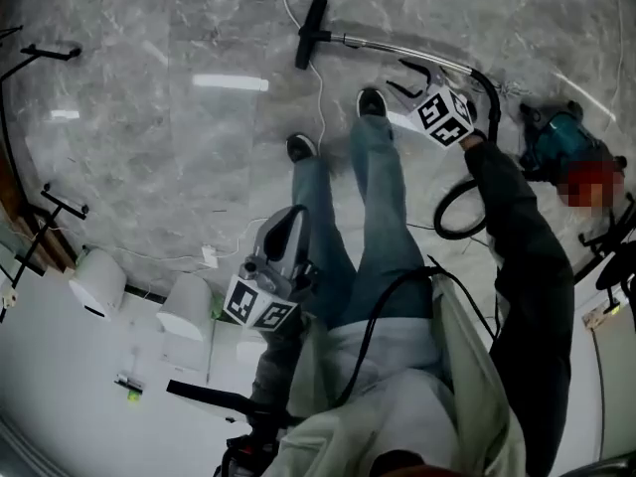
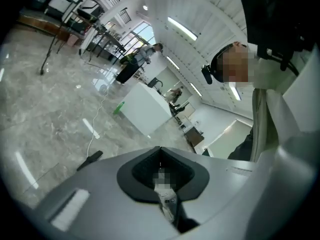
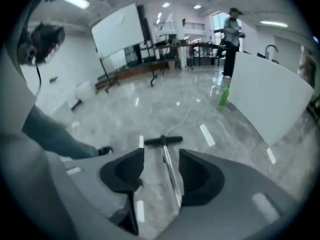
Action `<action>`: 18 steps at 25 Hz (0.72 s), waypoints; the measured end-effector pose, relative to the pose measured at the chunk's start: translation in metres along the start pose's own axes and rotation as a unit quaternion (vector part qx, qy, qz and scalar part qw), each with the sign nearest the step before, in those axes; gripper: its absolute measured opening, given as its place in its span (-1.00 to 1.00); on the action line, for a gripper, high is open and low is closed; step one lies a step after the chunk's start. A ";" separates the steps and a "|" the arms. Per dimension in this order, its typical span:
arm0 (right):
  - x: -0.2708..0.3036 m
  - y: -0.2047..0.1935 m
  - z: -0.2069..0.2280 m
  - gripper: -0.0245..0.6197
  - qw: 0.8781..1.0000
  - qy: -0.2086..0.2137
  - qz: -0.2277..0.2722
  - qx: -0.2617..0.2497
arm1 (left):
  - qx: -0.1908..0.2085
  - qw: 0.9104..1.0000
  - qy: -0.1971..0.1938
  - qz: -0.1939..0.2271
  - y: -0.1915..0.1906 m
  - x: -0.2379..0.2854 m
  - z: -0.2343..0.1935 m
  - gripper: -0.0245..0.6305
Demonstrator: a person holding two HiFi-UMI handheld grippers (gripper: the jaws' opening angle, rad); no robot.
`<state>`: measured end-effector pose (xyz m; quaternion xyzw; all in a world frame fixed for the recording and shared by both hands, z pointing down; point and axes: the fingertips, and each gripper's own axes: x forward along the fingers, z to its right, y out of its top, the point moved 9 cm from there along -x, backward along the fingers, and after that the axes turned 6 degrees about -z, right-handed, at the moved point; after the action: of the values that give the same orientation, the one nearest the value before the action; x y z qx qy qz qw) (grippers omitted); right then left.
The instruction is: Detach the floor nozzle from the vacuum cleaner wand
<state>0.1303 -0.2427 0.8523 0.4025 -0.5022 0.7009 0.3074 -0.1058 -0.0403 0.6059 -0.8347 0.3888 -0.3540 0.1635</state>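
The black floor nozzle (image 1: 311, 32) lies on the marble floor at the end of the chrome wand (image 1: 397, 49). My right gripper (image 1: 409, 79) hovers over the wand's handle end, with its jaws open. In the right gripper view the wand (image 3: 170, 173) runs along the gap between the pads toward the nozzle (image 3: 163, 140); neither pad presses on it. My left gripper (image 1: 295, 219) hangs near the person's leg, shut with nothing in it. The left gripper view shows its closed jaws (image 2: 160, 170) and the nozzle (image 2: 90, 160) far off.
The teal vacuum body (image 1: 562, 141) and its black hose (image 1: 458, 213) lie to the right. A white cord (image 1: 320, 95) crosses the floor by the person's shoes (image 1: 371, 101). White bins (image 1: 98, 284) stand at left. A green bottle (image 3: 223, 95) stands by a white partition (image 3: 272, 96).
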 end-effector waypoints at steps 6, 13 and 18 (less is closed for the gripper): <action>0.217 -0.077 0.048 -0.27 0.972 -0.022 -0.169 -0.159 | -0.039 0.998 0.058 0.008 -0.065 0.029 -0.090 -0.92; 0.308 -0.106 0.051 -0.27 0.963 -0.020 -0.197 -0.181 | -0.099 0.991 0.080 0.052 -0.093 0.049 -0.130 -0.92; 0.349 -0.122 0.051 -0.28 0.945 -0.036 -0.266 -0.185 | -0.112 0.990 0.068 0.058 -0.102 0.075 -0.146 -0.92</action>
<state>0.0755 -0.2440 1.2216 0.4826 -0.5081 0.4735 0.5336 -0.1226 -0.0318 0.7978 -0.7981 0.4836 -0.3539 0.0624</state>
